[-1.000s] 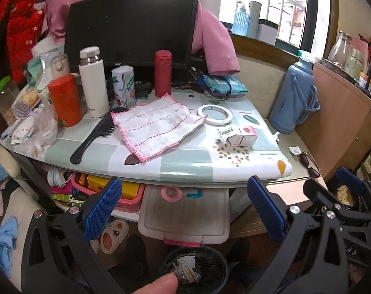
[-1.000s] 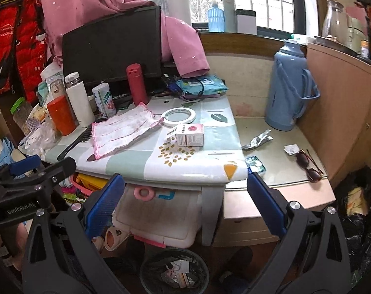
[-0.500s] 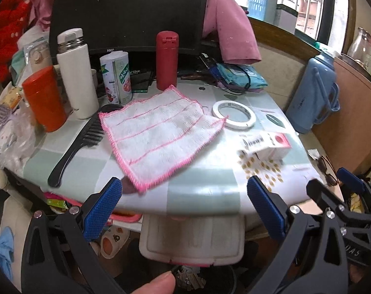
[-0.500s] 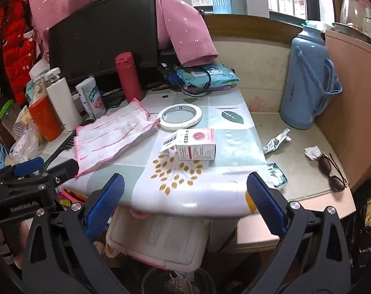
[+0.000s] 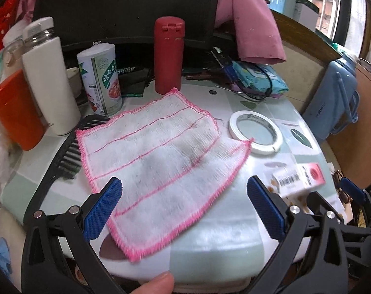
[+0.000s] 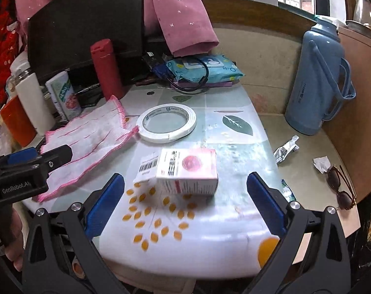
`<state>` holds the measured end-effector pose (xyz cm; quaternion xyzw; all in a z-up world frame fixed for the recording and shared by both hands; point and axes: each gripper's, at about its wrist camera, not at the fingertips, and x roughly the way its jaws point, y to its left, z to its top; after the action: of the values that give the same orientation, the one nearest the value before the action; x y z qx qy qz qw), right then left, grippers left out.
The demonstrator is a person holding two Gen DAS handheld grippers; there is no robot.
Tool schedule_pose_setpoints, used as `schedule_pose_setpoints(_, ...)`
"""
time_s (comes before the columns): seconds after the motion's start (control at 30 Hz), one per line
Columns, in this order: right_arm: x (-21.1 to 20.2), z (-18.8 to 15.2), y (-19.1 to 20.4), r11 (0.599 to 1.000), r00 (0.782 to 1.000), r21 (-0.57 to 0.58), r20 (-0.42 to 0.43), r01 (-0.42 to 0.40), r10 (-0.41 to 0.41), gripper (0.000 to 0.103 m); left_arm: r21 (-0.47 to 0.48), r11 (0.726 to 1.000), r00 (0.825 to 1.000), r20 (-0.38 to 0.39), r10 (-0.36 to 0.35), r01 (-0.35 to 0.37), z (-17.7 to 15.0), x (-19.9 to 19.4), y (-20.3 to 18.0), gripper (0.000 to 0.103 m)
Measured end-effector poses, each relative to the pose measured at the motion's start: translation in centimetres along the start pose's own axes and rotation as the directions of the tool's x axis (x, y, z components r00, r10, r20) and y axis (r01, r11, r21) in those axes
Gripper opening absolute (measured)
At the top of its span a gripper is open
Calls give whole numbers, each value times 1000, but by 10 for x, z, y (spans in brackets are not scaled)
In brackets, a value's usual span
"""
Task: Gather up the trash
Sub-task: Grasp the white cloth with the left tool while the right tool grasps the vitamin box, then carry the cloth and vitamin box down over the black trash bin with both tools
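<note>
Daylight comes in via the window (image 5: 308, 2) at top right, blown out w/ little detail. Glossy bench (image 6: 234, 147) shows pale glare toward its right edge and front corner. Box (image 6: 187, 171) is slightly motion-blurred in both views. Strong fisheye bend at frame edges, dark vignette in corners. Left side dimmer; soft shadows only.

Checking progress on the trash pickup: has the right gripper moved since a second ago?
Yes. The right gripper has come forward toward the table: the small carton now sits between its open fingers, much nearer than before.
</note>
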<state>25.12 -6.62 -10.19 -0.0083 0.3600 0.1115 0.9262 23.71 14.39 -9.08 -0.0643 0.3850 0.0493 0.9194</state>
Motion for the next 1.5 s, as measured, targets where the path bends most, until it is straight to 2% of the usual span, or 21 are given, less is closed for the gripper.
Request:
schedule_pose_setpoints(0.1,13,7,1,999,999,-12,-18,31,-31,99,-14,1000,1000,-19,20,-20,7,15,5,99)
schedule_pose_setpoints(0.2,27,12,0,1000,998,1,-57,24,-24,99,-32,999,998,-57,31,-33,11,30,9,99)
schedule_pose_setpoints(0.4,50,10,-4,999,994,31,-112,12,-8,99,-65,998,987,-159,-9,-2,8,60,15,98)
schedule_pose_setpoints(0.6,57,1,-3,1000,994,25,-106,-10,13,98,17,998,990,-128,59,-57,3,66,8,99)
schedule_pose_setpoints(0.67,55,0,-2,1000,995,21,-95,-17,19,95,18,998,990,-128,63,-61,3,67,8,99)
schedule_pose_setpoints(0.7,53,0,-3,999,996,24,-88,-26,28,89,19,998,990,-128,66,-64,3,66,8,98)
schedule_pose_setpoints(0.73,52,0,-4,999,996,30,-84,-37,40,79,20,997,989,-125,74,-73,3,66,9,94)
schedule_pose_setpoints(0.8,50,2,-7,996,994,49,-84,-69,73,73,21,996,989,-112,92,-90,4,66,8,85)
schedule_pose_setpoints(0.97,45,1,-11,989,990,80,-67,-123,128,71,11,997,992,-98,80,-79,5,60,10,57)
schedule_pose_setpoints(1.03,40,0,-11,988,990,82,-51,-129,134,71,2,998,994,-93,64,-64,5,57,12,34)
schedule_pose_setpoints(1.13,33,1,-10,986,988,82,-36,-144,148,71,-17,1000,995,-99,18,-20,4,53,15,17)
schedule_pose_setpoints(1.4,5,2,-9,984,987,78,-3,-159,160,71,-38,999,998,-53,-28,25,-2,23,11,9)
schedule_pose_setpoints(1.5,-10,0,-8,983,986,80,9,-165,165,71,-37,999,999,-37,-37,36,-4,6,9,9)
